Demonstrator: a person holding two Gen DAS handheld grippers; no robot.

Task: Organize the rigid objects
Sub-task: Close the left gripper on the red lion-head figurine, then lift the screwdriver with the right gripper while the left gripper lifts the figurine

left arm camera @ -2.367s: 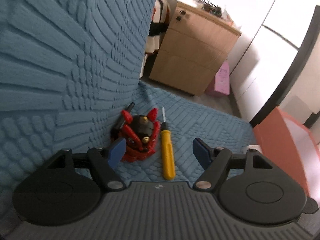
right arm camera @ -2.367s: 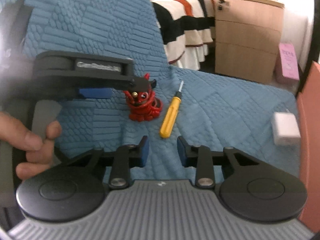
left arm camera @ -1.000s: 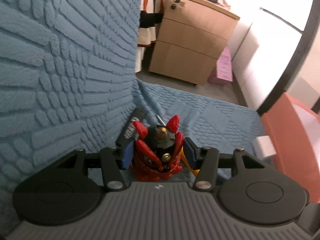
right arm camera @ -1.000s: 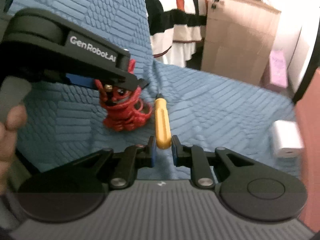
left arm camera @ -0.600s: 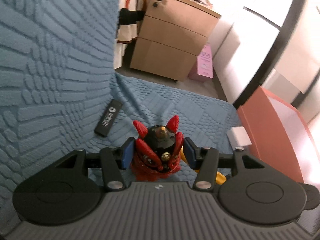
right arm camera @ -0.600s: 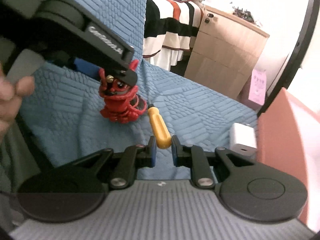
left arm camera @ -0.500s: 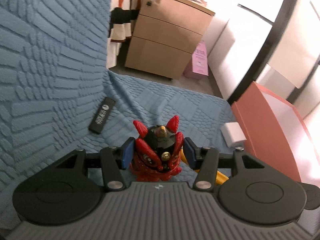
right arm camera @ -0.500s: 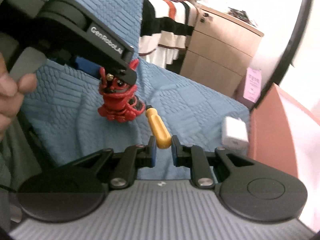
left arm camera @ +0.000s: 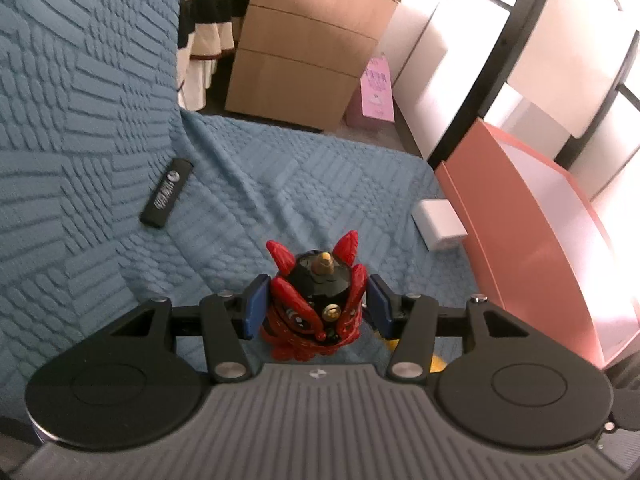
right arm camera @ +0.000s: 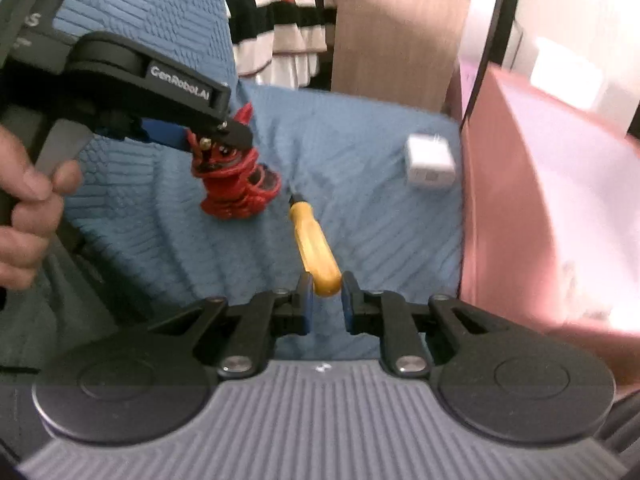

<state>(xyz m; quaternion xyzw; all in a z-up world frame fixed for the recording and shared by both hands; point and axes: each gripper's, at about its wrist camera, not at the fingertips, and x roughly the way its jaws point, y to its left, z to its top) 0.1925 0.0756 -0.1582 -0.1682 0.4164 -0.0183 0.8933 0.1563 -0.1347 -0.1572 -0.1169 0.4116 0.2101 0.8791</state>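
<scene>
My left gripper [left arm camera: 316, 306] is shut on a red and black horned toy figure [left arm camera: 314, 312] and holds it above the blue quilted sofa seat [left arm camera: 280, 184]. The figure also shows in the right wrist view [right arm camera: 232, 184], hanging from the left gripper [right arm camera: 216, 136]. My right gripper [right arm camera: 323, 296] is shut on the yellow handle of a screwdriver [right arm camera: 314, 250], tip pointing away, lifted off the seat. An orange-pink bin [left arm camera: 532, 232] stands at the right of the sofa; it also shows in the right wrist view [right arm camera: 552, 208].
A black remote [left arm camera: 167, 193] lies on the seat by the backrest. A white charger block [left arm camera: 439, 224] lies beside the bin, also seen in the right wrist view [right arm camera: 430, 160]. A wooden drawer cabinet [left arm camera: 308, 56] and a pink box [left arm camera: 374, 92] stand beyond.
Both grippers have closed, the left on the toy figure and the right on the screwdriver, lifted them off the seat, and swung right toward the bin.
</scene>
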